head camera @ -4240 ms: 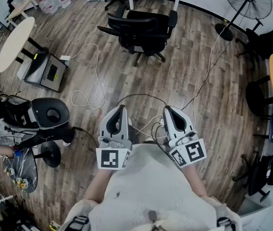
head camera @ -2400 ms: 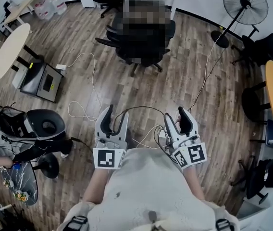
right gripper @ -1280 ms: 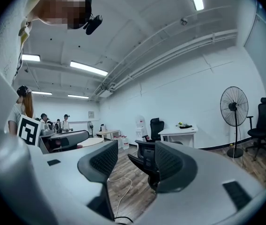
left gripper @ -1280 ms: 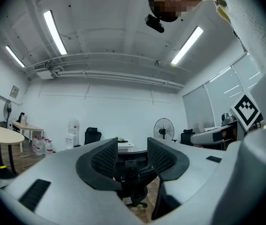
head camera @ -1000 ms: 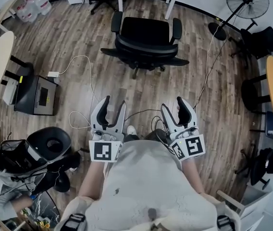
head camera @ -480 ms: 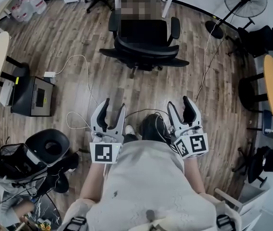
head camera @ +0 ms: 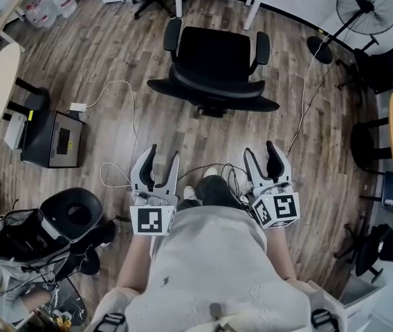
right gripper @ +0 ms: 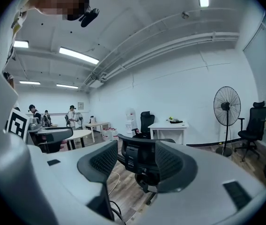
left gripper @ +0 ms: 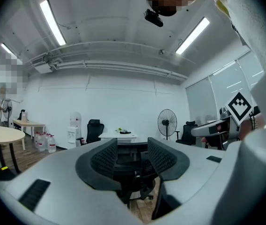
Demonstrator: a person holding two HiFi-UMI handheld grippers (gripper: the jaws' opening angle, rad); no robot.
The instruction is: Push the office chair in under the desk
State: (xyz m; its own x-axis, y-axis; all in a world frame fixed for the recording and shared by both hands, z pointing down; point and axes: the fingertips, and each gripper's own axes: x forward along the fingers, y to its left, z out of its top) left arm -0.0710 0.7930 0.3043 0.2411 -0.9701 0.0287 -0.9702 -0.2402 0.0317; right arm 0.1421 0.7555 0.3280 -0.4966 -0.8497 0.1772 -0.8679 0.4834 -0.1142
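The black office chair (head camera: 214,64) stands on the wood floor (head camera: 113,68) near the white bench (right gripper: 168,124), not under it; its backrest faces the person, its seat the bench; the left gripper (head camera: 163,155) and right gripper (head camera: 261,151) point at the chair side by side, well apart from it; both pairs of fingers stand wide, gripping nothing, the chair showing through each gap; a pedestal fan (head camera: 367,5) stands to the right.
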